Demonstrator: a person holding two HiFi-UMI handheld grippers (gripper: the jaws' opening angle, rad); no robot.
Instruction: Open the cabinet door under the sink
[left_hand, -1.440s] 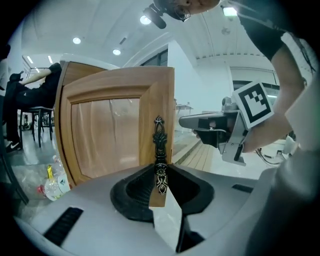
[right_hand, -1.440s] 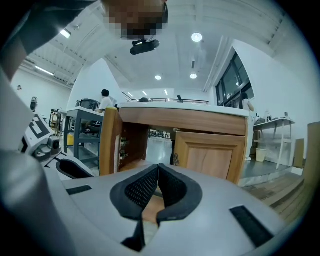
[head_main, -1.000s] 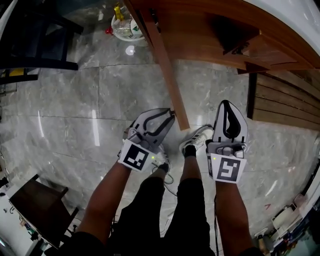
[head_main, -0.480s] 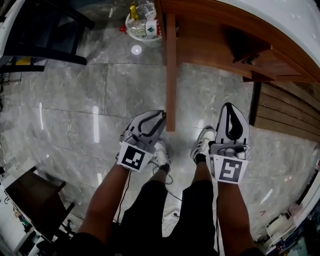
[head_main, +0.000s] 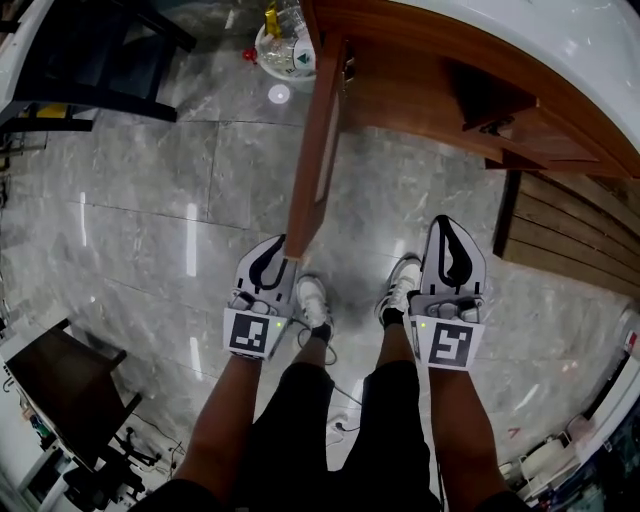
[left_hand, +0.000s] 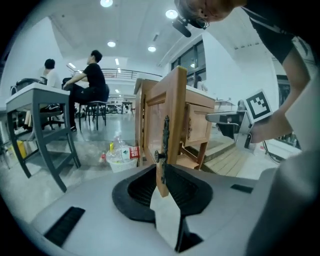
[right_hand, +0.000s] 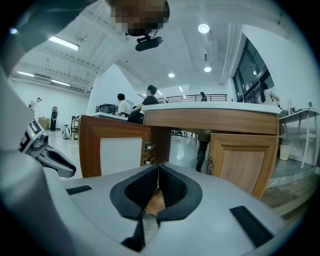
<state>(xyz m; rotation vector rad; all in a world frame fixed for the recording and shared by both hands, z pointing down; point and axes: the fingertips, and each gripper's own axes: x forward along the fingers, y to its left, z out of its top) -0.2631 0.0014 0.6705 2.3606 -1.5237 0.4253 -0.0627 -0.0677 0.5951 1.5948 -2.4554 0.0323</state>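
Observation:
The wooden cabinet door (head_main: 318, 140) under the white countertop (head_main: 560, 40) stands swung out on its hinges. My left gripper (head_main: 272, 262) is shut on the door's free edge. In the left gripper view the door edge (left_hand: 172, 115) and its dark metal handle (left_hand: 164, 135) sit between the pads of the left gripper (left_hand: 161, 172), whose jaws have just been closing on the edge. My right gripper (head_main: 452, 232) hangs to the right, apart from the cabinet, shut with nothing in it. In the right gripper view the right gripper (right_hand: 158, 170) faces the open door (right_hand: 117, 152) and a closed second door (right_hand: 245, 165).
A white basket of bottles (head_main: 285, 50) stands on the floor by the hinge side. A dark desk frame (head_main: 90, 60) is at the upper left and a dark stool (head_main: 60, 390) at the lower left. A slatted wooden platform (head_main: 570, 230) lies to the right. My feet (head_main: 312, 300) are below the door.
The door has swung further open, its free edge moving from right of centre to the left. My left gripper went left and nearer with it. The right gripper has stayed put.

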